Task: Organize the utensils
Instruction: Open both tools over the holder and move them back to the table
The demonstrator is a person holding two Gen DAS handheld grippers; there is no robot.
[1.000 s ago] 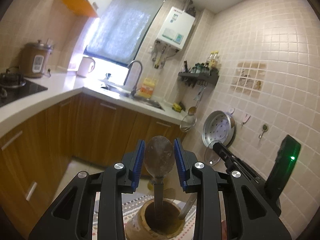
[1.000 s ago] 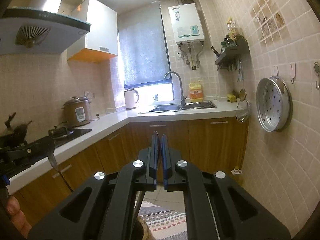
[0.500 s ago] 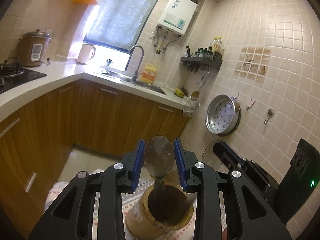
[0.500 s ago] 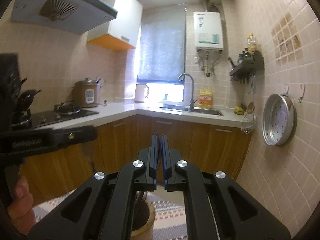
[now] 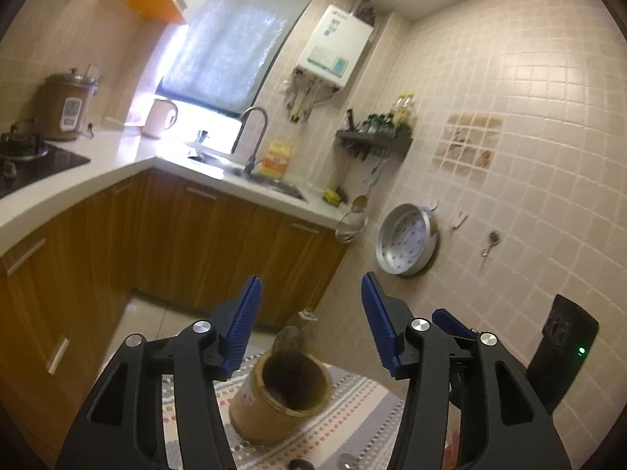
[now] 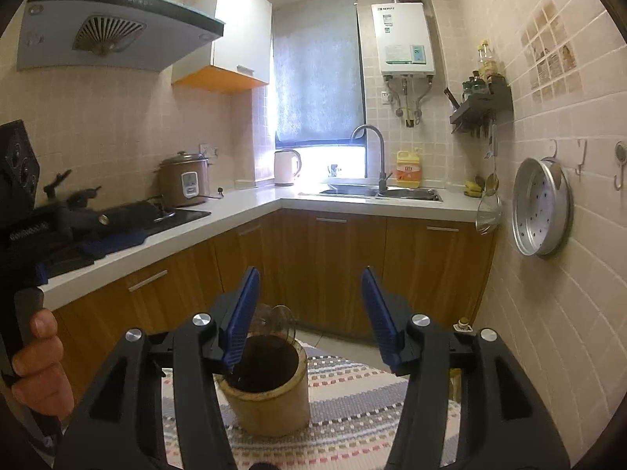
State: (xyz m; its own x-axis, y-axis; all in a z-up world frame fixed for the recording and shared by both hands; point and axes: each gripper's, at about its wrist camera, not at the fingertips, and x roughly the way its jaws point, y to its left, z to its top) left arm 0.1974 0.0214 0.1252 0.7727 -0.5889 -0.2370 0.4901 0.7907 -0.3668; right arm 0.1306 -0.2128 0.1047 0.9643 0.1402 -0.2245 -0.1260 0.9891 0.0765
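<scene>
A tan bamboo utensil holder (image 5: 280, 401) (image 6: 268, 387) stands on a striped woven mat (image 5: 352, 411) (image 6: 352, 403). Spoons stand in it, their bowls (image 5: 290, 342) (image 6: 279, 322) sticking up at the far rim. My left gripper (image 5: 309, 321) is open and empty above the holder. My right gripper (image 6: 309, 313) is open and empty just above and behind the holder. The left gripper's body (image 6: 47, 231) and the hand holding it show at the left of the right wrist view. The right gripper (image 5: 454, 327) shows at the lower right of the left wrist view.
An L-shaped white counter (image 6: 250, 207) over wooden cabinets holds a hob, rice cooker (image 6: 184, 180), kettle and sink (image 6: 376, 192). A tiled wall on the right carries a steamer tray (image 6: 542, 205), a strainer and a spice rack (image 6: 482, 107).
My left gripper opened and let go of the spoon, which dropped into the holder. My right gripper, shut before, has opened. Both cameras pulled back slightly.
</scene>
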